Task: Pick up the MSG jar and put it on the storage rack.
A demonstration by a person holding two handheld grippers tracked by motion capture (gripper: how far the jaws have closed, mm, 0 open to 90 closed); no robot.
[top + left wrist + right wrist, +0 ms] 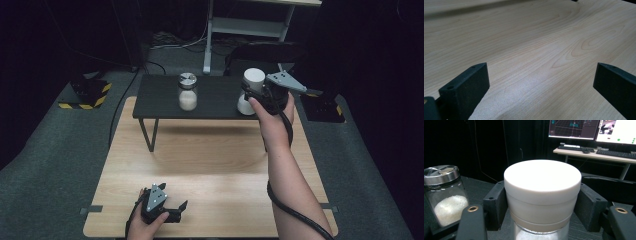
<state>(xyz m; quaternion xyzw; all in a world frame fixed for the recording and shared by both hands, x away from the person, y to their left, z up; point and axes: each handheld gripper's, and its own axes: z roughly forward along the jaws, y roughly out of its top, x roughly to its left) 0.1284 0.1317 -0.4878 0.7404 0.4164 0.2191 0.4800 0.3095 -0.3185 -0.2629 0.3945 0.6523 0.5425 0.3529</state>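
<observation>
High view: light wooden table [210, 165], dark room; right hand-held gripper [260, 96] clamps white-capped jar [252, 82], left hand-held gripper [172, 210] wide.

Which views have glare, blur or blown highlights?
High view: dim, dark surround, soft shadow under the black shelf. Left gripper view: glare patch on the wooden table, far edge soft. Right gripper view: white lid nearly blown out, monitors overexposed and soft.

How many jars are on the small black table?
2. A jar with a metal lid stands toward the left of the black table; a jar with a white lid sits at its right, clamped by the right hand-held gripper.
</observation>
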